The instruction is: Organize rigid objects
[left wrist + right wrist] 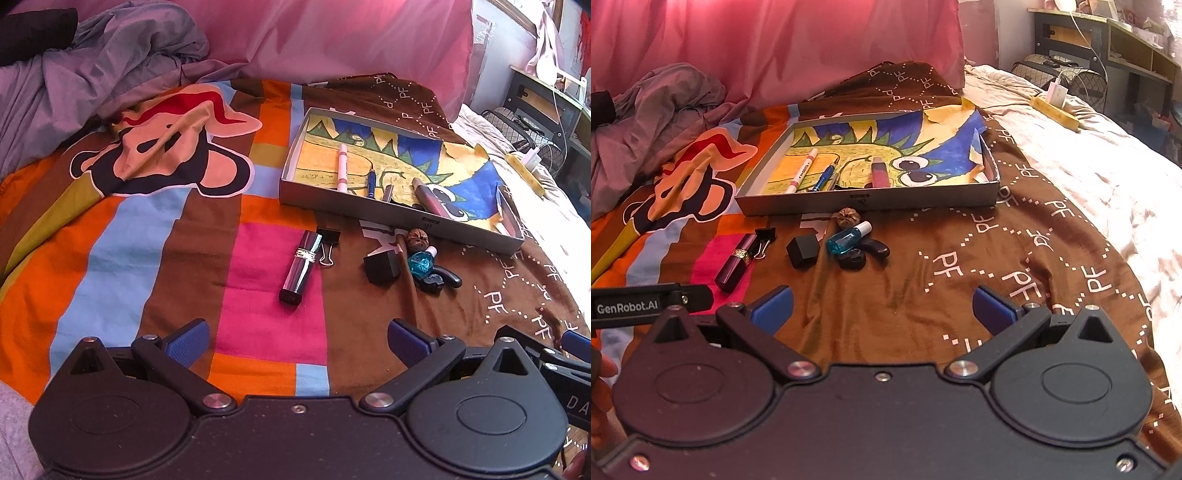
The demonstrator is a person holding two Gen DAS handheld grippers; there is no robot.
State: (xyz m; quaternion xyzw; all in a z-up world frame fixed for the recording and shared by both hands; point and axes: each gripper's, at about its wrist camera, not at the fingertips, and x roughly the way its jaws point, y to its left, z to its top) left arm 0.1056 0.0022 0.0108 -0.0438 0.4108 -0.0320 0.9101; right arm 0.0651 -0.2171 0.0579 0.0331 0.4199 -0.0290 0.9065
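Observation:
A shallow grey box lid (369, 210) (871, 199) lined with a dinosaur drawing lies on the bed; inside are a pink-white marker (342, 168) (802, 170), a blue pen (371, 183) (824, 178) and a reddish tube (430, 197) (878, 172). In front of it lie a dark lipstick (301, 266) (737, 262), a black binder clip (327, 243) (763, 238), a black cube (381, 268) (802, 251), a walnut (417, 239) (848, 218), a blue bottle (421, 263) (846, 238) and a black curved piece (441, 280) (864, 253). My left gripper (297, 341) and right gripper (882, 306) are both open and empty, short of the objects.
The colourful bedspread (147, 240) is wrinkled; a grey crumpled cloth (92, 66) and pink pillow (332, 33) lie behind. A white quilt (1089, 166), a power strip (1056, 107) and shelves (1108, 40) sit to the right. The left gripper's body (646, 301) shows at the right wrist view's left edge.

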